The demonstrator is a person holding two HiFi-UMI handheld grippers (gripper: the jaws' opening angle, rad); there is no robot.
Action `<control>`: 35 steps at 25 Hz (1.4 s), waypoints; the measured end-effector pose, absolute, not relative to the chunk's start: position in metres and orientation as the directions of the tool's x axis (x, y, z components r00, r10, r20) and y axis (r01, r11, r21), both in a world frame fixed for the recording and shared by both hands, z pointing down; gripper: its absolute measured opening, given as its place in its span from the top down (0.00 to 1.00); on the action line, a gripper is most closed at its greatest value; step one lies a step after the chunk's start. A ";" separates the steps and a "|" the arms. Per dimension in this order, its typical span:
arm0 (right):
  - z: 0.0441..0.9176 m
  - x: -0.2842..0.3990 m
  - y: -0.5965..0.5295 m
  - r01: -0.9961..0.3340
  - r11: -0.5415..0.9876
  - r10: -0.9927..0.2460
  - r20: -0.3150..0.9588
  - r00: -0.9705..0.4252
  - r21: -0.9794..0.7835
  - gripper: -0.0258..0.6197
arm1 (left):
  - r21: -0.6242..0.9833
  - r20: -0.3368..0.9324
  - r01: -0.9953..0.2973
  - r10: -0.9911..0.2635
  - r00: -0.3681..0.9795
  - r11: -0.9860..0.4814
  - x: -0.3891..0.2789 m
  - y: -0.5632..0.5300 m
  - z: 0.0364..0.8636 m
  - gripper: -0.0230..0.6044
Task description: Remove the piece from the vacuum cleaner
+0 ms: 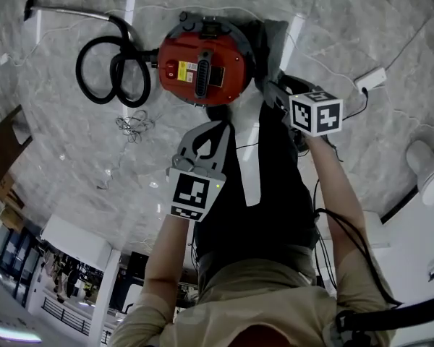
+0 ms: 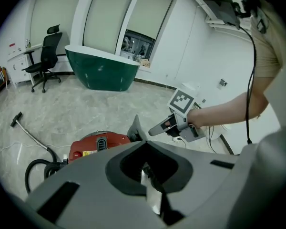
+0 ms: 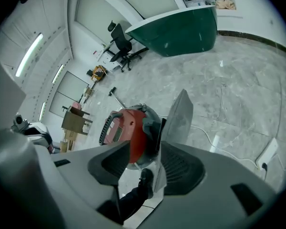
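Note:
The red vacuum cleaner stands on the marble floor, its black hose looped to its left. A flat grey piece stands upright at the vacuum's right side. My right gripper is at that side. In the right gripper view its jaws stand apart; the grey piece lies between them, against the right jaw and clear of the left, with the vacuum behind. My left gripper hangs just in front of the vacuum, jaws together and empty. The left gripper view also shows the vacuum, the piece and the right gripper.
A tangle of thin wire lies on the floor left of my left gripper. A white power block with its cable sits at the right. Further off are a green counter, an office chair and cardboard boxes.

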State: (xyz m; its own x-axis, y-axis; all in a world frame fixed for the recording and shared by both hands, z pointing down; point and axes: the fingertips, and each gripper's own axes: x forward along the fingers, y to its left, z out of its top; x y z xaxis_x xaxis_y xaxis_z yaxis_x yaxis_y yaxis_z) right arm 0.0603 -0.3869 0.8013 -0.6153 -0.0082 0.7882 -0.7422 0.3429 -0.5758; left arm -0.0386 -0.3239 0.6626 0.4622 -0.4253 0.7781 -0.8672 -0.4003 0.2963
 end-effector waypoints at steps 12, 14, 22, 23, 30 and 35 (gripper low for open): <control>0.888 0.064 -0.397 -0.804 0.418 0.027 0.890 -0.455 -0.424 0.58 | 0.338 0.782 -0.870 -0.407 0.472 -0.359 -0.038 -0.314 0.696 0.96; 0.890 0.063 -0.395 -0.801 0.406 0.038 0.883 -0.467 -0.441 0.58 | 0.343 0.781 -0.870 -0.407 0.473 -0.353 -0.038 -0.313 0.697 0.96; 0.894 0.071 -0.392 -0.787 0.446 0.049 0.890 -0.453 -0.426 0.58 | 0.351 0.782 -0.862 -0.392 0.485 -0.366 -0.032 -0.315 0.700 0.96; 0.894 0.073 -0.392 -0.789 0.445 0.049 0.891 -0.451 -0.424 0.58 | 0.352 0.782 -0.861 -0.390 0.486 -0.368 -0.031 -0.315 0.701 0.96; 0.898 0.081 -0.384 -0.774 0.485 0.025 0.891 -0.453 -0.407 0.84 | 0.365 0.778 -0.852 -0.379 0.501 -0.376 -0.025 -0.318 0.704 0.96; 0.896 0.078 -0.384 -0.770 0.495 0.039 0.895 -0.444 -0.403 0.89 | 0.369 0.778 -0.847 -0.372 0.506 -0.382 -0.023 -0.319 0.707 0.96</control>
State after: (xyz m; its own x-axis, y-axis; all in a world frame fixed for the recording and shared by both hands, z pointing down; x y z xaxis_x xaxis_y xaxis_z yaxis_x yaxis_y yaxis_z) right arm 0.0779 -0.3836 0.8957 -0.4439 0.0391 0.8952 -0.7696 0.4950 -0.4033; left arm -0.0226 -0.3189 0.7073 0.5063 -0.3723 0.7778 -0.8475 -0.3815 0.3691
